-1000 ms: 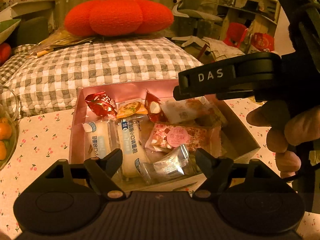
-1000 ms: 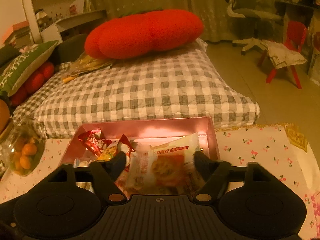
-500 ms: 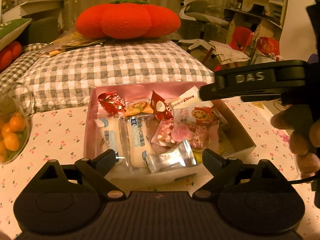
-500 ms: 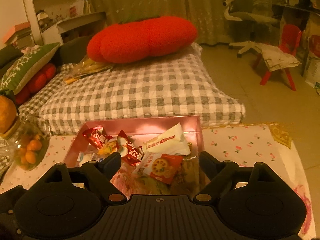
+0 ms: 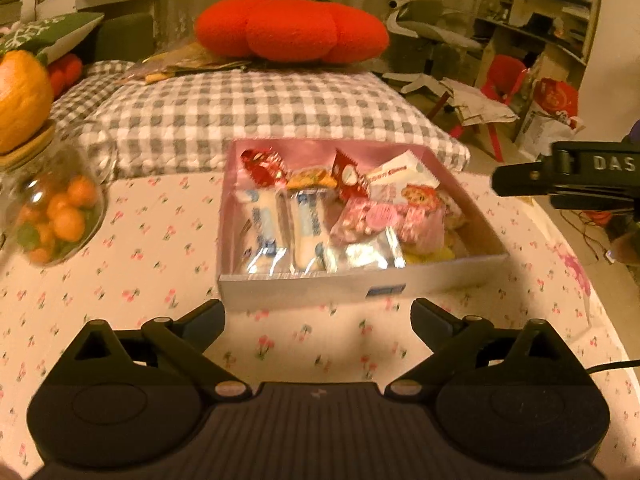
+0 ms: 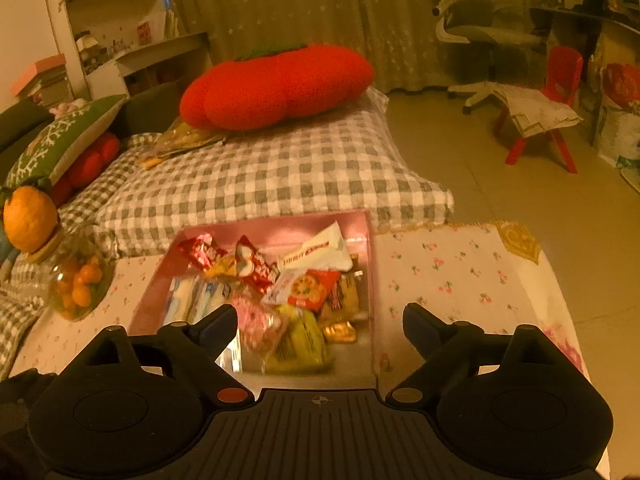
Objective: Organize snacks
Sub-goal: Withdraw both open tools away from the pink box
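A shallow box (image 5: 360,284) with a pink inside stands on the flowered tablecloth and holds several wrapped snacks. Among them are two white-and-blue packets (image 5: 280,228), a silver packet (image 5: 368,254) and a pink one (image 5: 376,216). My left gripper (image 5: 318,314) hovers over the cloth just in front of the box, jaws opening, nothing between them. My right gripper (image 6: 320,320) hangs above the box's near end (image 6: 304,378), jaws opening, also empty. Below it lie a red-orange cracker packet (image 6: 312,288) and a yellow-green packet (image 6: 300,344). The right gripper (image 5: 560,176) shows at the left view's right edge.
A glass jar of small oranges (image 5: 60,220) with an orange-shaped lid (image 5: 20,96) stands left of the box. Behind the table lie a grey checked cushion (image 5: 256,112) and a red pumpkin cushion (image 5: 288,28). The table's right edge (image 6: 560,280) drops to the floor.
Both grippers have drawn back from the box and spread wider. The left let go of the silver packet and the right let go of the cracker packet; both now lie in the box.
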A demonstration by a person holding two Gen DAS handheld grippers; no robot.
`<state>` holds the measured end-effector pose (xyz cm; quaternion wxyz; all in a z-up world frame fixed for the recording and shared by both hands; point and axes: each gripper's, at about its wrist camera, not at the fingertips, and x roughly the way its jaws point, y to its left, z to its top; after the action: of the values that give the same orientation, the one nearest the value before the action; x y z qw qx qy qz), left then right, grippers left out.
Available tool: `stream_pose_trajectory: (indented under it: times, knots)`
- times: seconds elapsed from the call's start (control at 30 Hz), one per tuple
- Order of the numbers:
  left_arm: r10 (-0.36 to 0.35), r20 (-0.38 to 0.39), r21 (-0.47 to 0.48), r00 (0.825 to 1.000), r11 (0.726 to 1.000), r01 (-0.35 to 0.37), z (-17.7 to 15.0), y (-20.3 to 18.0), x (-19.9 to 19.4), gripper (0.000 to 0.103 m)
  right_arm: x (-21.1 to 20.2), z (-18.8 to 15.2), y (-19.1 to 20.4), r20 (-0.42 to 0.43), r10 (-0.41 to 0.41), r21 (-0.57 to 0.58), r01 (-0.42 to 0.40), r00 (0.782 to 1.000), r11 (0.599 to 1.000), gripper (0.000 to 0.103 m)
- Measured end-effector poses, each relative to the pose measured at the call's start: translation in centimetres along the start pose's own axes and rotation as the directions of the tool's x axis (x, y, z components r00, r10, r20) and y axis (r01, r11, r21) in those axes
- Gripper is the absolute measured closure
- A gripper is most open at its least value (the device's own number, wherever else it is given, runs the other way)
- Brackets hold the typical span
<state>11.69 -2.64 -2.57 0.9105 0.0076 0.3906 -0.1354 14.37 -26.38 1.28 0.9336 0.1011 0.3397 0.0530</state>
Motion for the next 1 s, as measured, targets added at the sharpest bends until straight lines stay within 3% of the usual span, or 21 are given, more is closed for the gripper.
stream_pose_trajectory:
  times: [0.6,1.0]
  knots:
    - [0.119,-0.088,-0.04,0.989,0.992,-0.123,-2.3,0.2,-4.0,0.001,-4.4,-5.2,1.7,-0.096,-0.034,0.008,0.035,0.995,0.999,0.01]
    - [0.143,-0.092,-0.092,0.986,0.984,-0.151,-3.2,0.5,-6.2,0.001,-8.3,-6.8,4.3,-0.041,-0.02,-0.081,0.017,0.999,0.997,0.005]
